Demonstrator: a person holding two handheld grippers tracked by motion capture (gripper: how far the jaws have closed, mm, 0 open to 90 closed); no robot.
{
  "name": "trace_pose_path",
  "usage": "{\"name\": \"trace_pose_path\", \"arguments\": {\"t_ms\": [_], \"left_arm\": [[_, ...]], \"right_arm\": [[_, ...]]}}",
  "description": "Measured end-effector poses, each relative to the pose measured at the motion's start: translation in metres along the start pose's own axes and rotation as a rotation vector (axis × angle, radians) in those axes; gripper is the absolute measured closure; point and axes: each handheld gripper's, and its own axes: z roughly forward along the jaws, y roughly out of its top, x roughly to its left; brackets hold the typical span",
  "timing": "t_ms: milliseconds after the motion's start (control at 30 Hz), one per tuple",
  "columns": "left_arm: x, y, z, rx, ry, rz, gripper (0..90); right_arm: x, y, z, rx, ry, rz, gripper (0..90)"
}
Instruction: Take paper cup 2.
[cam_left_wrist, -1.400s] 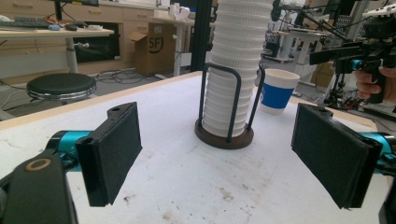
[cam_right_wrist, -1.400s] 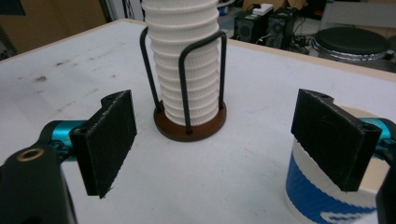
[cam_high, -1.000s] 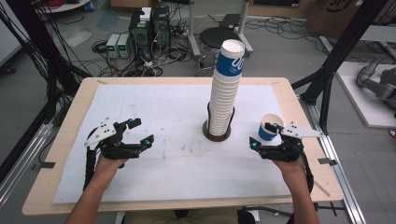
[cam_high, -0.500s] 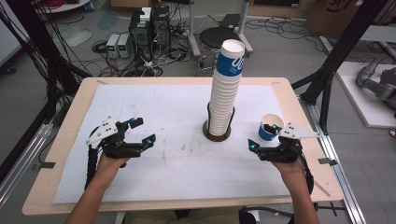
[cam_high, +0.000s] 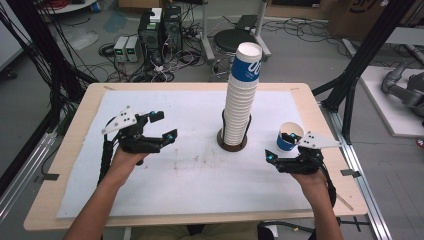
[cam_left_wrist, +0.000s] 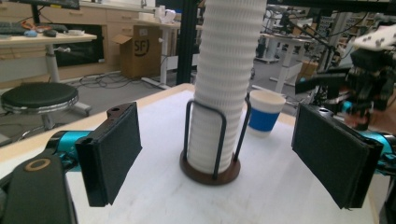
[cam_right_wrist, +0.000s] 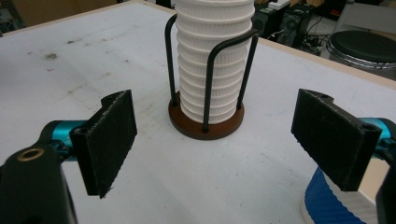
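Two claws: the left gripper (cam_high: 159, 125) and the right gripper (cam_high: 284, 147) both stand spread wide with nothing between the pads.
Cup stack: the stack of paper cups (cam_high: 240, 95) rises ahead of both claws, between them, touching neither; the high view shows its blue-printed top cup.
Stack texture: the two gripper views show close white ridged rims, one above another (cam_left_wrist: 224, 70) (cam_right_wrist: 212, 60).
Holder: a round dark brown base (cam_right_wrist: 205, 123) with thin black wire loops (cam_left_wrist: 217, 135) hugs the foot of the stack; the loops read clearly in the gripper views and are barely told in the high view.
Single cup: a white paper cup with a blue band (cam_high: 289, 136) stands upright just beside the right gripper's outer jaw, well apart from the left gripper; the left gripper view shows it whole (cam_left_wrist: 264, 112) behind the stack, the right gripper view shows a blue and ribbed white edge (cam_right_wrist: 327, 200) under its right jaw.
Pads: flat, black, finely ribbed rectangles on teal mounts.
Table: a pale wooden rim (cam_high: 70, 145) around a scuffed white sheet (cam_high: 190, 175).
Far side: a round black stool (cam_left_wrist: 39, 95) shows in the left gripper view.
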Motion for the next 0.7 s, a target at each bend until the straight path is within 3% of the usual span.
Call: {"name": "trace_pose_path", "arguments": {"t_ms": [200,333,467,700], "left_arm": [[0.000,0.034,0.022,-0.010,-0.047,0.004,15.4],[0.000,0.044,0.032,-0.001,-0.060,0.012,15.5],[0.000,0.063,0.051,0.007,-0.076,0.009,15.5],[-0.005,0.093,0.079,0.018,-0.109,0.047,15.5]], "right_arm": [[0.001,0.001,0.002,0.007,0.015,0.004,14.3],[0.000,0.000,0.002,0.007,0.016,0.004,14.3],[-0.001,0.000,0.001,0.005,0.014,0.008,14.3],[0.000,0.001,0.001,0.010,0.014,0.002,14.3]]}}
